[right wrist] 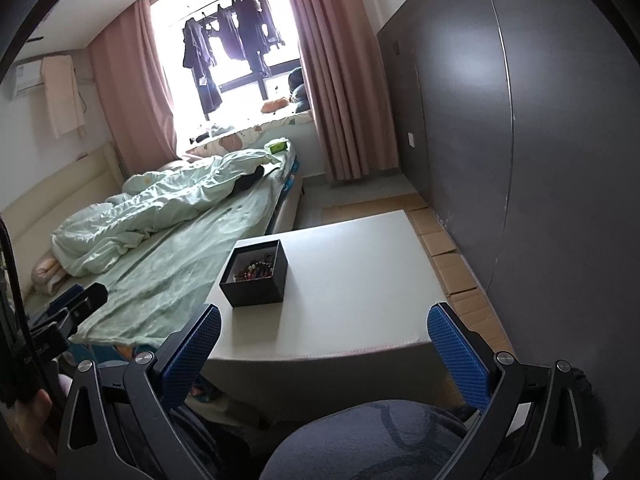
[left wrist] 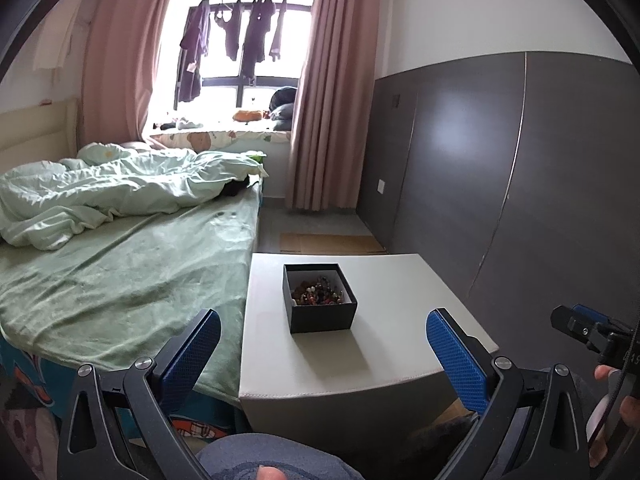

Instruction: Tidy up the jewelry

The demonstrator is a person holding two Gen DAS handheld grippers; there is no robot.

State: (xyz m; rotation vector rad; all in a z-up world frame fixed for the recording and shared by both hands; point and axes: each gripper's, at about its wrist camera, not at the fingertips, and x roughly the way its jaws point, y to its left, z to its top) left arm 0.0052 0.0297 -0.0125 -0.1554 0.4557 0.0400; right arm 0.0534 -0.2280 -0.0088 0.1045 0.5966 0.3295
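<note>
A small open black box (left wrist: 320,300) stands on a white table (left wrist: 400,320), holding a heap of colourful beaded jewelry (left wrist: 318,290). It also shows in the right wrist view (right wrist: 256,274) with the beads (right wrist: 256,270) inside. My left gripper (left wrist: 322,344) is open and empty, held back from the table's near edge, the box ahead between its blue pads. My right gripper (right wrist: 324,340) is open and empty, above the table's near edge, the box ahead to its left. Each gripper shows at the edge of the other's view.
A bed with a green sheet (left wrist: 120,272) and rumpled quilt (left wrist: 112,188) lies against the table's left side. A dark grey wall panel (left wrist: 520,168) runs on the right. Cardboard sheets (right wrist: 448,248) lie on the floor between table and wall. Pink curtains (left wrist: 320,100) frame the window.
</note>
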